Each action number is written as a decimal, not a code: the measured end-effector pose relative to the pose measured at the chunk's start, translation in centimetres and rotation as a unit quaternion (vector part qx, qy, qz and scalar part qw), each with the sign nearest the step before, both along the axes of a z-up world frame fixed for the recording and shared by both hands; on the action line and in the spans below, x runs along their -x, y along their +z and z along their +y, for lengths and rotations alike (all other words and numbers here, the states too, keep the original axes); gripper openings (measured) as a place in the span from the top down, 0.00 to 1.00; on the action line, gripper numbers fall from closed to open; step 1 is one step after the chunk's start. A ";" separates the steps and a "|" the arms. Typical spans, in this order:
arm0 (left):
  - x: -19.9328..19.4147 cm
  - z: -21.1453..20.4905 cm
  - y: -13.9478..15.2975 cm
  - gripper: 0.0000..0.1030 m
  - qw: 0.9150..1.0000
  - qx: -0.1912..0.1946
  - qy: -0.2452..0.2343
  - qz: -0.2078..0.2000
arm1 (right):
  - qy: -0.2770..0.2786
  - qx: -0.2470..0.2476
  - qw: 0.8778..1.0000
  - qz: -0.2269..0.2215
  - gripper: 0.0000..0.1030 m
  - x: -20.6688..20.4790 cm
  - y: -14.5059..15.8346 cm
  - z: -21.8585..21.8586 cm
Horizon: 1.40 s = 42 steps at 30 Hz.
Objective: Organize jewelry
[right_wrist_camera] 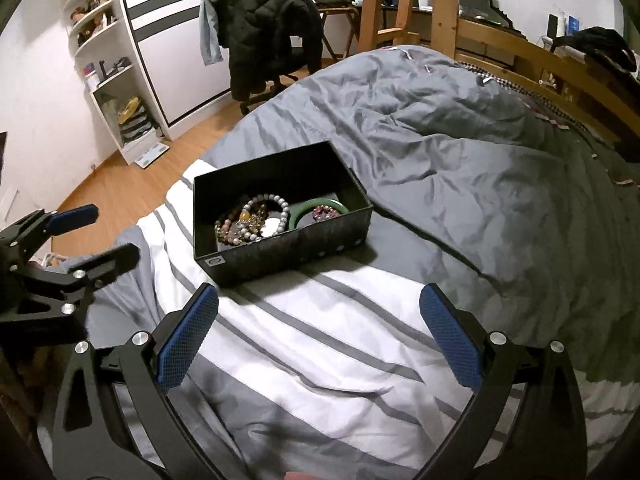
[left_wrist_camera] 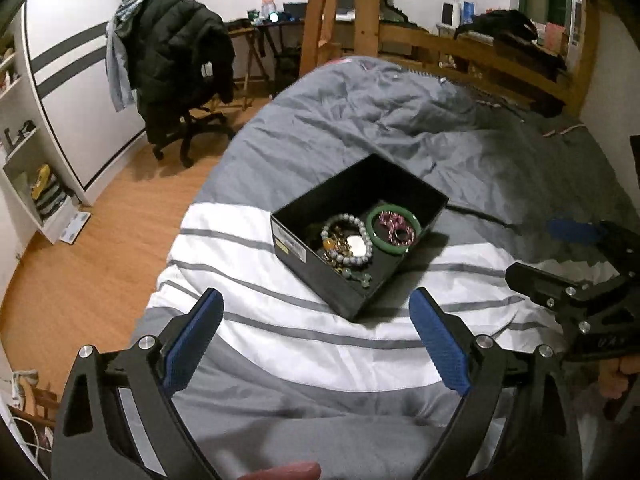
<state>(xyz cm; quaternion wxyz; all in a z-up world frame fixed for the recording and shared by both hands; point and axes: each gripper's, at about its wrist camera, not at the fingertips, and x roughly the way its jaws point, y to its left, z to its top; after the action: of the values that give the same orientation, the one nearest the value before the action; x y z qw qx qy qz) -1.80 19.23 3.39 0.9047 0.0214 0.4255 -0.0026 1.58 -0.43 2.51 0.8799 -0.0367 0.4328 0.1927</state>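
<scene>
A black open box [left_wrist_camera: 416,192] [right_wrist_camera: 288,248] sits on the bed's grey and white striped duvet. Inside lie a green bangle [left_wrist_camera: 394,229] [right_wrist_camera: 316,205], a pink bead bracelet [left_wrist_camera: 396,226], a grey bead bracelet [left_wrist_camera: 347,245] [right_wrist_camera: 268,216] and a tangle of amber and gold pieces. My left gripper [left_wrist_camera: 318,312] is open and empty, a short way in front of the box. My right gripper [right_wrist_camera: 320,308] is open and empty, also just short of the box. Each gripper shows in the other's view: the right one [left_wrist_camera: 560,256], the left one [right_wrist_camera: 96,232].
The duvet [left_wrist_camera: 360,120] covers the bed, rumpled grey beyond the box. An office chair with a black jacket [left_wrist_camera: 176,64] stands on the wood floor at left. White shelves [right_wrist_camera: 104,60] line the left wall. A wooden bed frame and ladder [left_wrist_camera: 360,20] stand behind.
</scene>
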 end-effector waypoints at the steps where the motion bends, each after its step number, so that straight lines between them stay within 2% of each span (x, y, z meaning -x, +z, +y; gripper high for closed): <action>1: -0.2 -0.1 -0.3 0.10 1.000 -0.002 0.001 0.007 | 0.000 0.001 1.000 0.001 0.03 0.0 -0.1 0.1; 6: -0.4 -0.4 -0.7 0.10 1.000 -0.008 0.000 0.012 | -0.001 0.007 1.000 0.004 0.03 -0.1 -0.7 0.4; 11: -0.9 -1.1 -1.3 0.10 0.999 -0.033 0.000 0.030 | 0.001 0.006 1.000 0.007 0.03 0.0 -1.0 0.7; 19: -0.9 -0.5 -1.2 0.10 0.999 -0.011 -0.004 0.031 | 0.001 0.009 1.000 0.005 0.03 0.0 -1.0 0.8; 42: -1.0 -0.9 -1.4 0.10 0.999 -0.019 -0.009 0.034 | 0.003 0.008 1.000 0.009 0.03 0.1 -1.4 1.0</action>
<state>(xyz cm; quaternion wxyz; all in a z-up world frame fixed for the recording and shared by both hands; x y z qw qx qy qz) -0.84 18.36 2.03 0.8889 0.0420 0.4562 -0.0031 1.46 0.54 1.15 0.8748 -0.0434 0.4425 0.1922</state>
